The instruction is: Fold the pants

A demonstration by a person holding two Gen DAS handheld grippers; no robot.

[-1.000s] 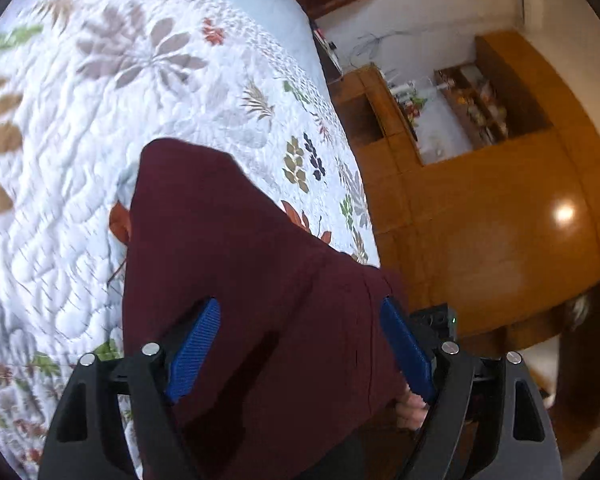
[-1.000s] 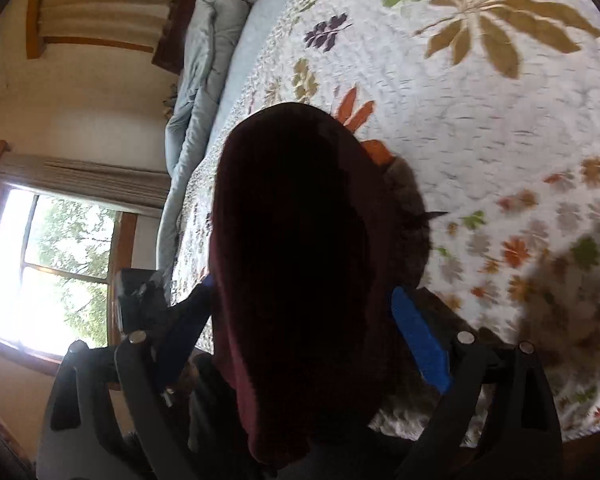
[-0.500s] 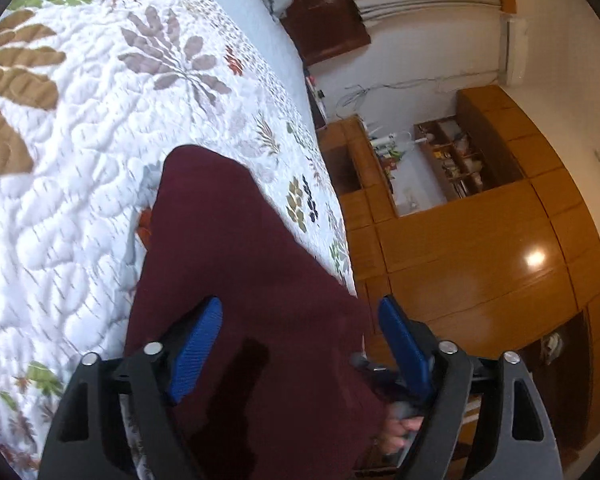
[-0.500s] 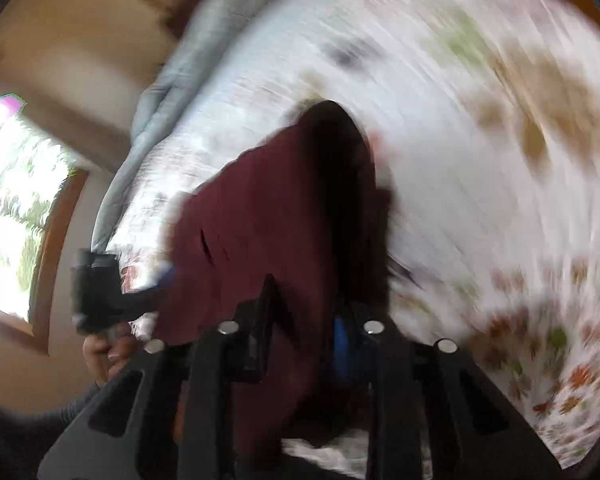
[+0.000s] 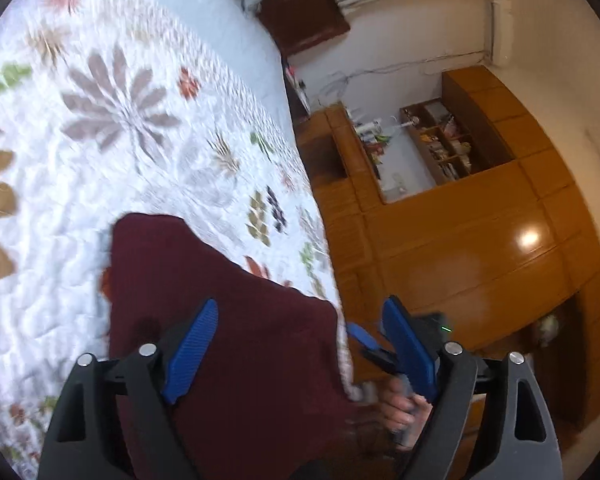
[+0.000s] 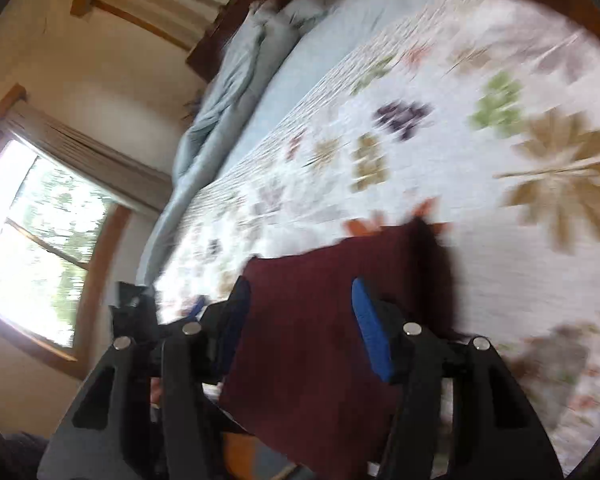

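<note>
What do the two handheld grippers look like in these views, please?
Both match: the left gripper and right gripper have black plastic frames with cut-out slots, silver round bolts at the pivots and ribbed blue pads lining the jaws. A small green light glows on the right gripper's body as seen from the left wrist camera.

The pants [image 5: 228, 320] are matt maroon cloth, soft-looking. The quilt [image 5: 100, 160] under them is stitched, puckered white fabric printed with leaves. The cabinets [image 5: 480, 248] are glossy varnished wood with a bright glare spot. Both grippers' jaws carry ribbed blue pads [image 5: 192, 352] on matt black plastic with metal pins.
</note>
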